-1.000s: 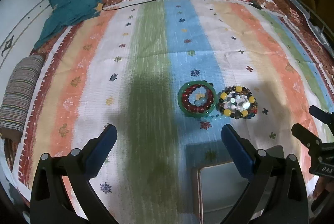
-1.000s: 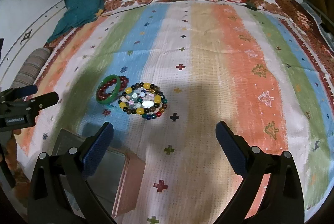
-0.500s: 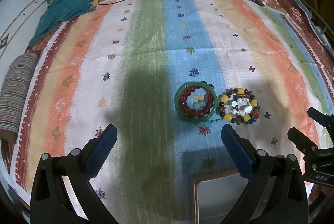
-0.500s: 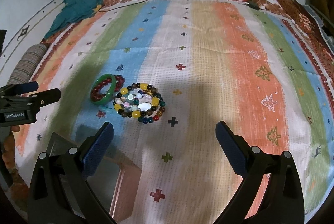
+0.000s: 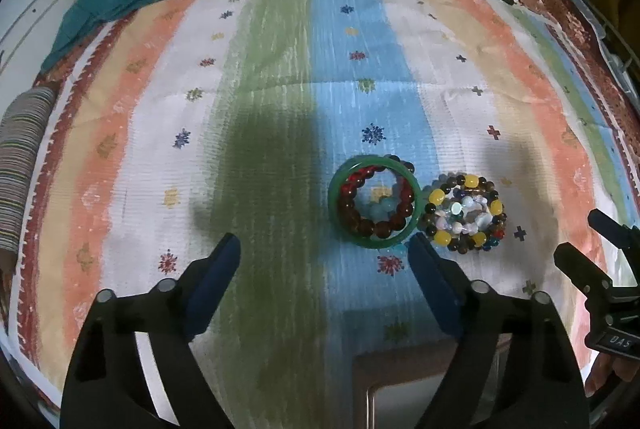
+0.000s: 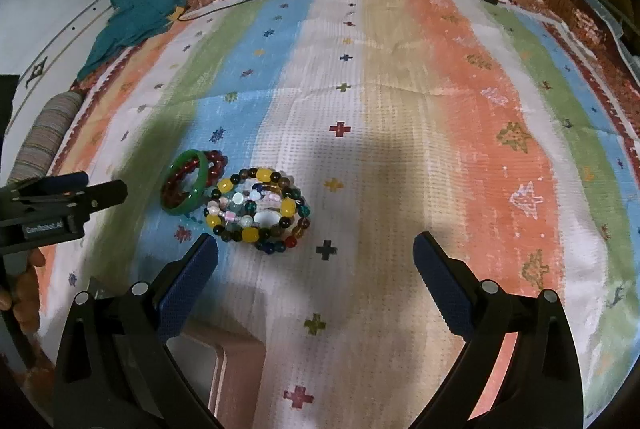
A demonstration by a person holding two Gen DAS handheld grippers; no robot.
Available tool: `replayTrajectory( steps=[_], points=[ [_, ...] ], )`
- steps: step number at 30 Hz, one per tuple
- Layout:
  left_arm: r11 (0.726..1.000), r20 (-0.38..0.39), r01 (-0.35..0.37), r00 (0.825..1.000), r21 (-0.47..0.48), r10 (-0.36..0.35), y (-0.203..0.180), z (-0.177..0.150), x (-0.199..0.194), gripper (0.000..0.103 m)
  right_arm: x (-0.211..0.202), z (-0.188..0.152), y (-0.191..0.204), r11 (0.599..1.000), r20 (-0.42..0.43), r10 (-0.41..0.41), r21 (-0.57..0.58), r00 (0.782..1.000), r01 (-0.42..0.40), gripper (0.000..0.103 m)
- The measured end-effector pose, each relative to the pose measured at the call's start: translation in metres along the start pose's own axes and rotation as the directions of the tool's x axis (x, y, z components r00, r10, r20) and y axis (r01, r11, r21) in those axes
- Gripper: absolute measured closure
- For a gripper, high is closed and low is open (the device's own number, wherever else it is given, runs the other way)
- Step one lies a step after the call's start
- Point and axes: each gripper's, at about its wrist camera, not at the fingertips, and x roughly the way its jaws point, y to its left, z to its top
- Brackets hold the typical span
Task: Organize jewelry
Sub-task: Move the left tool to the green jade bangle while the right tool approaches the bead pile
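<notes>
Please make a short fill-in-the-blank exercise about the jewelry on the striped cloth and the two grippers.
1. The dark red bead bracelet lies inside a ____ bangle.
2. The largest beads in the mixed bracelet pile are ____.
3. Both the left gripper and the right gripper hold ____.

Missing words: green; yellow; nothing

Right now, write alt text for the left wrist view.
An open left gripper hovers over a striped cloth, with nothing between its jaws. Just beyond lie a green bangle ringing dark red beads and a multicoloured bead pile.
</notes>
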Motion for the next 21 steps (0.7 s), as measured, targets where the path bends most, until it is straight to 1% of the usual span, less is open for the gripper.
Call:
replayTrajectory(
  steps=[8, 17, 19, 21],
  points=[
    [1.000, -0.016, 0.008, 1.000, -0.005, -0.008, 0.005, 0.012, 0.019, 0.025, 0.018, 0.008, -0.001, 1.000, -0.033, 0.020, 0.023, 0.999, -0.019, 0.004],
    [1.000, -0.027, 0.019, 0.999, 0.000, -0.019, 0.008, 0.024, 0.037, 0.031, 0.033, 0.016, 0.000, 0.999, -0.058, 0.041, 0.037, 0.997, -0.039, 0.004],
    [1.000, -0.031, 0.025, 0.999, 0.005, -0.025, 0.008, 0.026, 0.040, 0.035, 0.036, 0.019, 0.001, 0.999, -0.061, 0.041, 0.037, 0.997, -0.038, 0.005],
    [1.000, -0.036, 0.024, 0.999, 0.006, -0.024, 0.008, 0.028, 0.044, 0.036, 0.038, 0.021, 0.001, 0.999, -0.062, 0.039, 0.033, 0.997, -0.037, 0.008]
  ],
)
